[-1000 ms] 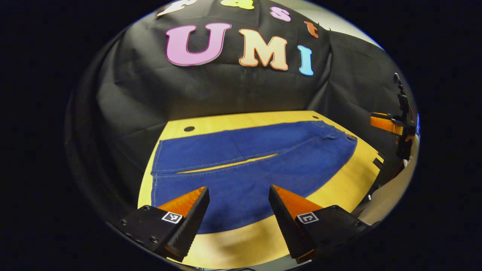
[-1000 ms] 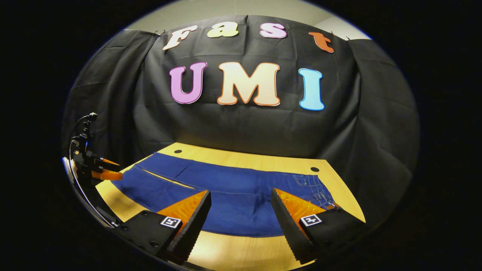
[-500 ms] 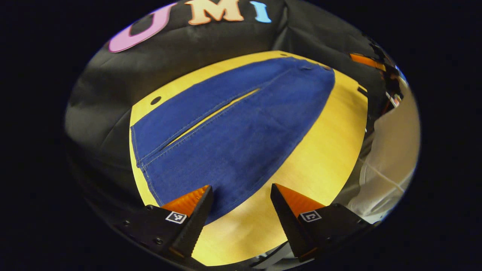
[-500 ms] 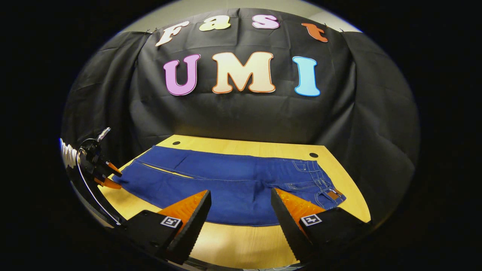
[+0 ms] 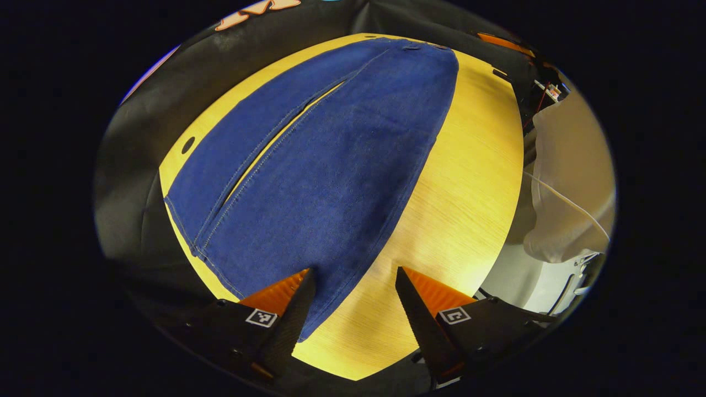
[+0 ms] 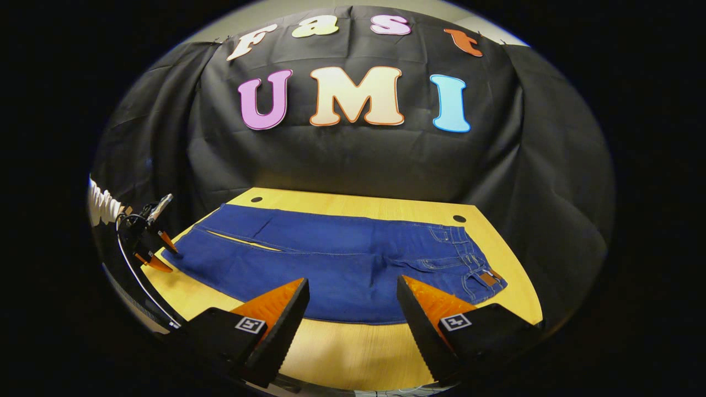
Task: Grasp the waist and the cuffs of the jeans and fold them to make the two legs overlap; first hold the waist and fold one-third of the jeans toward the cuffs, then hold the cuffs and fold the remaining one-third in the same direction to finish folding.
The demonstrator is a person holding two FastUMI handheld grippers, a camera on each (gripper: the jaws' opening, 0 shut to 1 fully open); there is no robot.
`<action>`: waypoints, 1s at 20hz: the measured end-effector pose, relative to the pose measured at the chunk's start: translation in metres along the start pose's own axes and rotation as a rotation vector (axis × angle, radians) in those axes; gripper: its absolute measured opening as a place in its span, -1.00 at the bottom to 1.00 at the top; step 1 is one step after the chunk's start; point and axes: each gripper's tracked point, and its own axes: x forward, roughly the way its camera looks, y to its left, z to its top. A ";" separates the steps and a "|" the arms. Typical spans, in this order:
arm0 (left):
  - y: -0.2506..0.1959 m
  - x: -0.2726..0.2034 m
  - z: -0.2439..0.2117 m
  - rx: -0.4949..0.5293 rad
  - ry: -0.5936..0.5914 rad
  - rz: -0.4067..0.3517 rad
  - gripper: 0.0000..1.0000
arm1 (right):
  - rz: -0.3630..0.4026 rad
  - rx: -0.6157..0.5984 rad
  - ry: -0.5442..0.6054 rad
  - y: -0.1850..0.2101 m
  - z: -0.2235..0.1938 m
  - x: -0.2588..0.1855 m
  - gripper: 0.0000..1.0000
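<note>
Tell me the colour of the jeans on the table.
The jeans are dark blue denim with lighter stitching, clearest in the right gripper view.

Ahead of your right claw, the jeans (image 6: 342, 264) read as matt blue denim with stitched seams. Under them you have a smooth, wood-grain table (image 6: 358, 353) with slight sheen.

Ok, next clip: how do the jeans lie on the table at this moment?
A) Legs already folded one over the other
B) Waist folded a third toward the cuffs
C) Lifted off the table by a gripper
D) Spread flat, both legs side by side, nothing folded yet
D: the jeans lie flat on the table, a strip of wood showing between the two legs, and the left gripper and right gripper are both open.
</note>
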 end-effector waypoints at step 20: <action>-0.013 0.016 -0.004 0.047 0.144 -0.106 0.72 | -0.007 0.029 0.063 -0.004 -0.019 0.010 0.97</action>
